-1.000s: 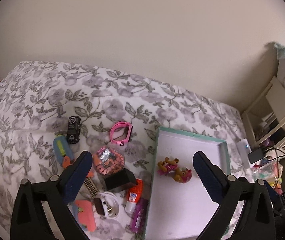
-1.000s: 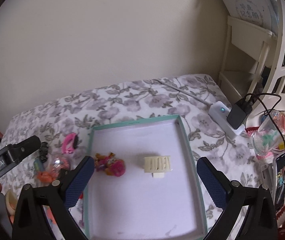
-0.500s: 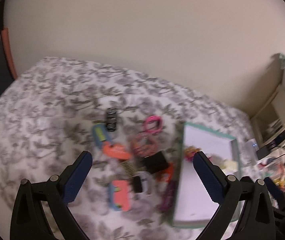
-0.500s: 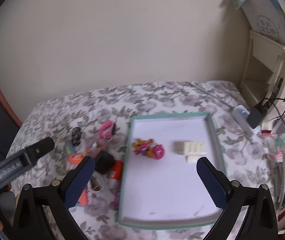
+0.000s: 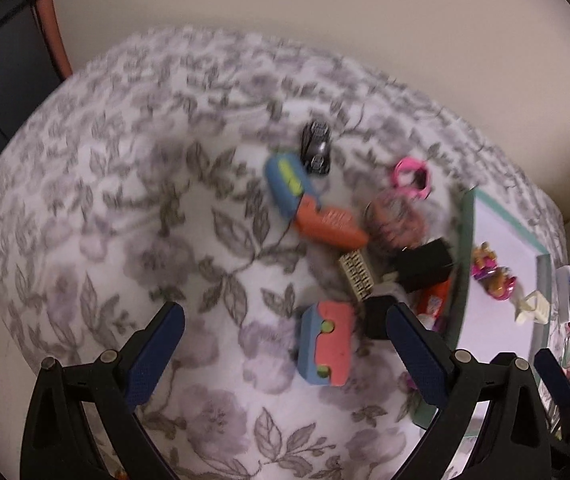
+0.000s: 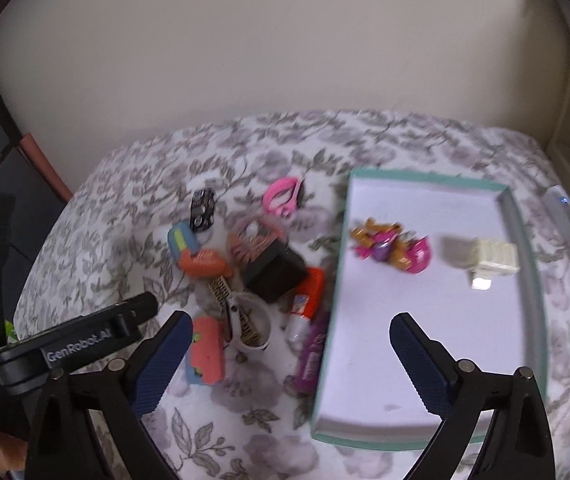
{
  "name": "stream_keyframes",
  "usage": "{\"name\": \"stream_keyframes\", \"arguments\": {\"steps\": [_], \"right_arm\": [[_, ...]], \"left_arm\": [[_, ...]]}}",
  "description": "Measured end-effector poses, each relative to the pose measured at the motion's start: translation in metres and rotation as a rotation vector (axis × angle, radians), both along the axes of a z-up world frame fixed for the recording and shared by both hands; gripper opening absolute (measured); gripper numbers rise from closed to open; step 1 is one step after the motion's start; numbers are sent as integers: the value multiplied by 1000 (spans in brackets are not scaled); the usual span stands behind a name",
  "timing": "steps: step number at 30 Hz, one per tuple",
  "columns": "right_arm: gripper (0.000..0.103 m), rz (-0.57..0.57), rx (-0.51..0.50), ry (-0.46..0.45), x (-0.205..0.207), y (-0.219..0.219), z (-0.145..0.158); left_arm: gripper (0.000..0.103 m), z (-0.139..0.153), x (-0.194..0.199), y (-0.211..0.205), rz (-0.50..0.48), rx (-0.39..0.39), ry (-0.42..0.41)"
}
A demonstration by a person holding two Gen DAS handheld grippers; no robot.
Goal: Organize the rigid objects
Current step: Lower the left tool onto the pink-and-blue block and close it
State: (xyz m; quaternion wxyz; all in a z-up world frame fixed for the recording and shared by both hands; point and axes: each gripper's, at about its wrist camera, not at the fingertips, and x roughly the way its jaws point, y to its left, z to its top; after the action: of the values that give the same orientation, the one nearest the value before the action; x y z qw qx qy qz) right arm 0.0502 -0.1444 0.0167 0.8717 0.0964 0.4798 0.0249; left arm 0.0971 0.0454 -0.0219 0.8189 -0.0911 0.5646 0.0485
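Both empty, the left gripper (image 5: 285,344) is hovering wide-jawed over scattered toys while the right gripper (image 6: 287,354) is closing its spread jaws beside the teal tray (image 6: 525,264).

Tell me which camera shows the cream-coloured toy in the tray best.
The right wrist view. There the cream toy lies in full sight on the white floor of the tray, beside the pink and gold toy, only slightly blurred. In the left wrist view it is small, squeezed at the frame's edge and harder to make out.
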Motion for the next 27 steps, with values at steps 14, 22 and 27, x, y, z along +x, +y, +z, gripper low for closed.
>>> {"name": "stream_keyframes", "arguments": {"steps": [14, 22, 27], "right_arm": [[75, 87, 71, 111, 23, 27, -54], [68, 101, 128, 160, 32, 30, -74], [66, 95, 170, 170, 35, 27, -80]], "left_arm": [[100, -45, 10, 22, 127, -70, 136], [87, -51, 15, 12, 92, -121, 156], [84, -60, 16, 4, 64, -157, 191]]}}
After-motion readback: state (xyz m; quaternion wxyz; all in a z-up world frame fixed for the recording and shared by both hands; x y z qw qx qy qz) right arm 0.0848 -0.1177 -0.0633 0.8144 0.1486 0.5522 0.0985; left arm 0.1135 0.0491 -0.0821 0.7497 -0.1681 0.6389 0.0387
